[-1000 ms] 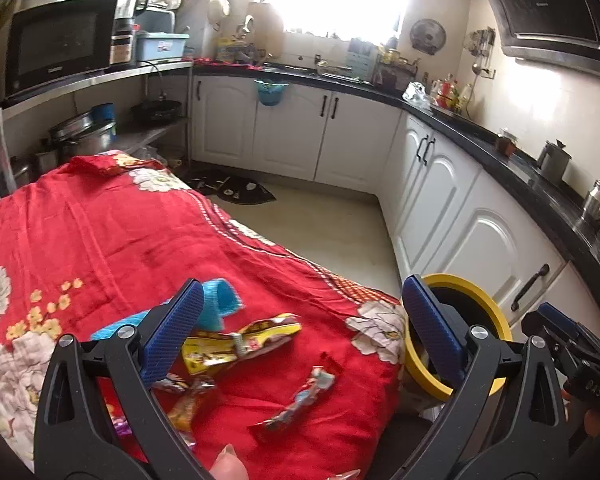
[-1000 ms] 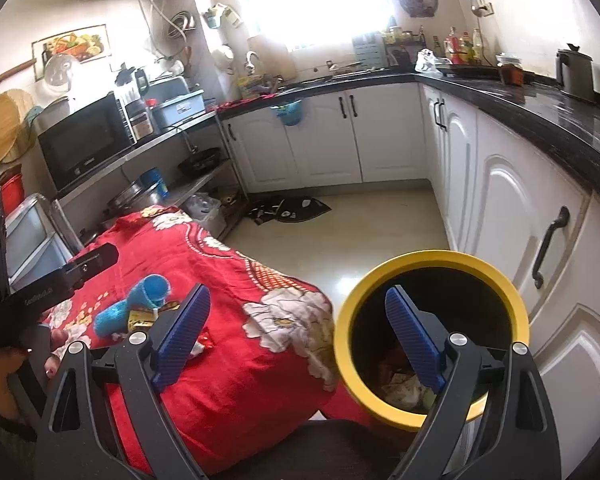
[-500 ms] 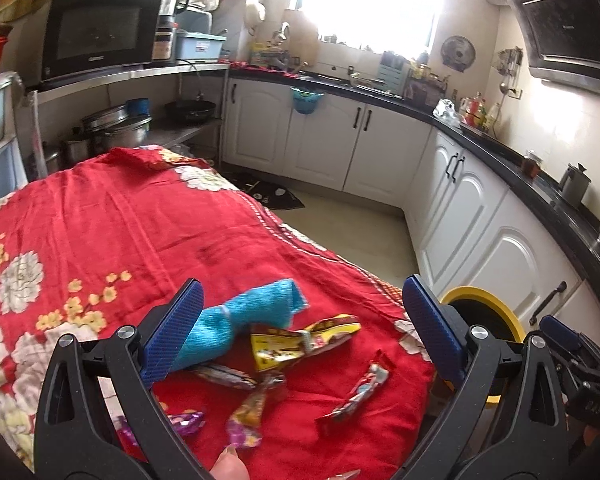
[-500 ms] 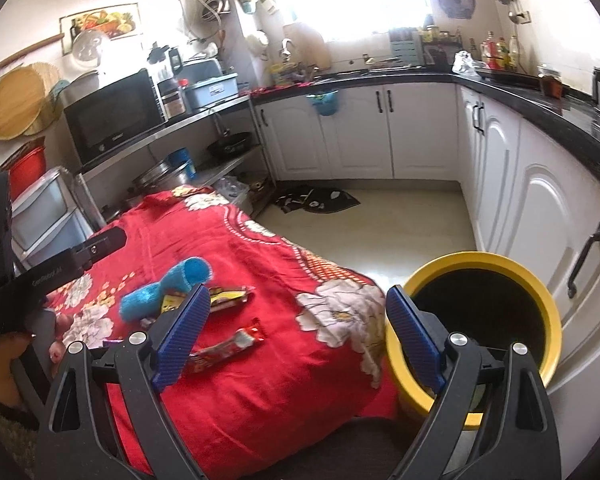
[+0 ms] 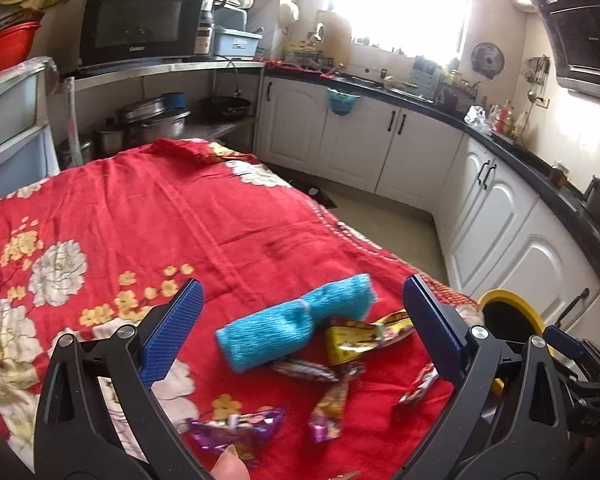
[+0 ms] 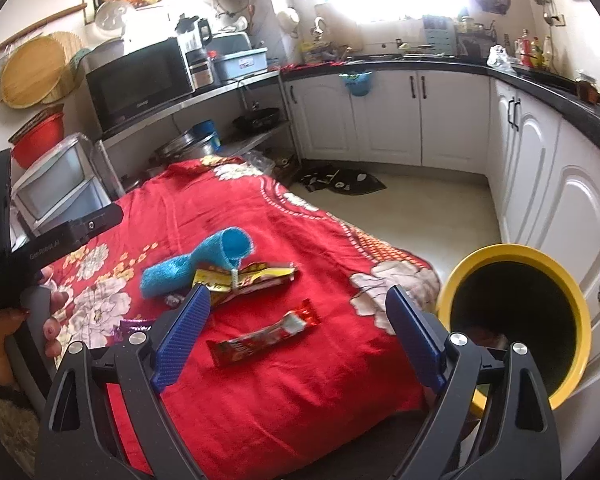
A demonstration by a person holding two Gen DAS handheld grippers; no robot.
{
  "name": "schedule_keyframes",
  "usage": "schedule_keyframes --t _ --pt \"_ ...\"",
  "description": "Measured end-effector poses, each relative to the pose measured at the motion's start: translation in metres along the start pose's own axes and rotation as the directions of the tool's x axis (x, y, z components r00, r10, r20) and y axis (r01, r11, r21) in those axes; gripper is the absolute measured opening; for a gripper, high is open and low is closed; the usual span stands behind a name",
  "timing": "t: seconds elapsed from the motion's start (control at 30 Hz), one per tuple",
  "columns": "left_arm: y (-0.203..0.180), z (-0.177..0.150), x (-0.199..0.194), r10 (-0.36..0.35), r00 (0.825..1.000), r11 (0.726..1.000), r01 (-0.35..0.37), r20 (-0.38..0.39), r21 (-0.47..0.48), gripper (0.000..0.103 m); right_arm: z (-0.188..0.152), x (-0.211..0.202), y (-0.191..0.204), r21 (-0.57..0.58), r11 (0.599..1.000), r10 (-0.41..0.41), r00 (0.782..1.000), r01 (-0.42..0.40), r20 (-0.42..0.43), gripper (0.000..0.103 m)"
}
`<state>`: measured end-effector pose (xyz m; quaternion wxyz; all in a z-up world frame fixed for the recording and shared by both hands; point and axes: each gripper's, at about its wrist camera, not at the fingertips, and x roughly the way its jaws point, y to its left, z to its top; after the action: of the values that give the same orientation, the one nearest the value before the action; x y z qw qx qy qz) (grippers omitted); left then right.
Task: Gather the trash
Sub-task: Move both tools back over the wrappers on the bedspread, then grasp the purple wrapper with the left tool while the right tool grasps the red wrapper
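Left gripper [image 5: 300,320] and right gripper [image 6: 298,338]: fingers spread wide, empty, now over the red floral cloth [image 5: 172,216] rather than beside the yellow bin [image 6: 516,320] as a second ago. Trash on cloth: red wrapper [image 6: 266,338] between right fingers, yellow wrapper [image 5: 366,332] beside blue rolled towel [image 5: 292,328], purple wrapper [image 5: 236,432] nearest. Bin now at right edge, off the cloth's corner.

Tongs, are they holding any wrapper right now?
No. Both the left tongs and right tongs are open and empty; the red snack wrapper lies loose on the red flowered cloth.
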<state>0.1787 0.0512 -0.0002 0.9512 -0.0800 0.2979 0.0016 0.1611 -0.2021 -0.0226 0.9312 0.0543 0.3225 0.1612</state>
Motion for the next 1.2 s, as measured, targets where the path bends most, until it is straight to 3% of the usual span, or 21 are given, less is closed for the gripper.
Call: schedule_keyframes --t 0.37,0.8,1.07,1.2 --pt "0.028 -0.014 0.002 0.022 0.999 1.000 -0.022 -0.041 0.012 0.092 -0.009 0.025 0.020 -0.025 0.999 0.022 0.998 -0.023 -0.063 0.087" --pt "0.038 -0.039 0.003 -0.023 0.996 0.994 0.033 -0.091 0.109 0.092 -0.020 0.060 0.024 -0.017 1.000 0.006 0.988 -0.009 -0.154 0.087" --pt "0.041 -0.062 0.015 -0.068 0.979 0.979 0.102 -0.190 0.178 0.092 -0.028 0.090 0.020 0.056 0.997 0.060 0.968 -0.048 -0.242 0.082" --pt "0.039 -0.072 0.022 -0.055 0.974 0.967 0.108 -0.222 0.231 0.092 -0.030 0.101 0.018 0.120 0.990 0.099 0.957 -0.068 -0.273 0.081"
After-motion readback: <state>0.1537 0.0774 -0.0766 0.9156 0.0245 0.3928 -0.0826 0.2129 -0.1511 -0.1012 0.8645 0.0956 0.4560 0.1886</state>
